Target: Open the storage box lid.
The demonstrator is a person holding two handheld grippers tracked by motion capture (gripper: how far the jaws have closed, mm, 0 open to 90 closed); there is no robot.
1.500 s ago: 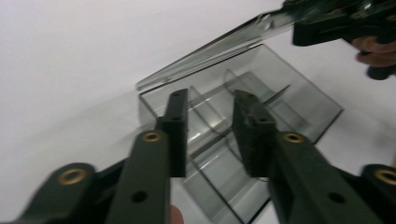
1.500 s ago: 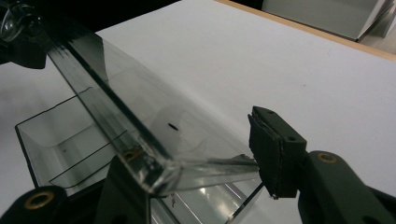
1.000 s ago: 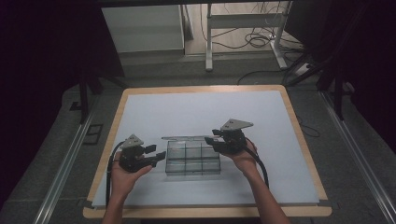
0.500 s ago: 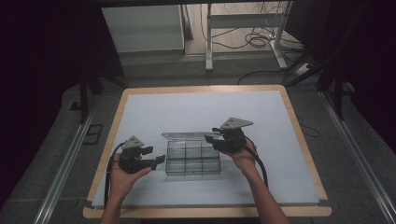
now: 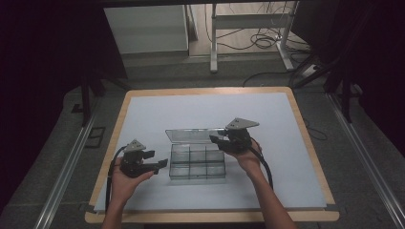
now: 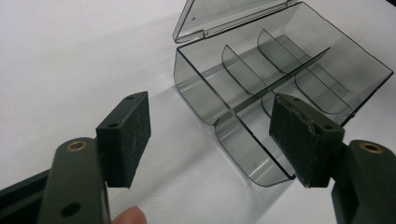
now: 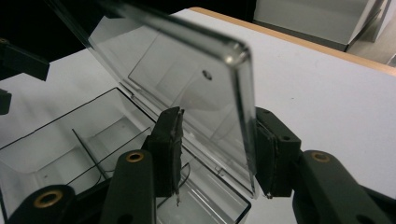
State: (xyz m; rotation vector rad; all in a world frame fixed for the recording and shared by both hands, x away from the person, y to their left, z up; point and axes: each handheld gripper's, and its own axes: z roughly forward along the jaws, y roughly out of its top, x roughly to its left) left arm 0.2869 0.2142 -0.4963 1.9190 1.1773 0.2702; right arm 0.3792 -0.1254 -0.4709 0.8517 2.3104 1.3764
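Clear compartment box (image 5: 197, 163) sits mid-worktop, slightly toward the near edge; all six cells look empty. Step in hand: working the hinged lid (image 7: 187, 88), which stands partly raised. Right tool (image 7: 217, 154) has its jaws either side of the lid's free edge and has just been closing further; whether the pads yet press the plastic, I cannot tell. Left tool (image 6: 219, 140) has just opened wide, jaws apart at the box's left end wall, gripping nothing. Next move, likely: swing the lid on its hinge while the left tool steadies the base.
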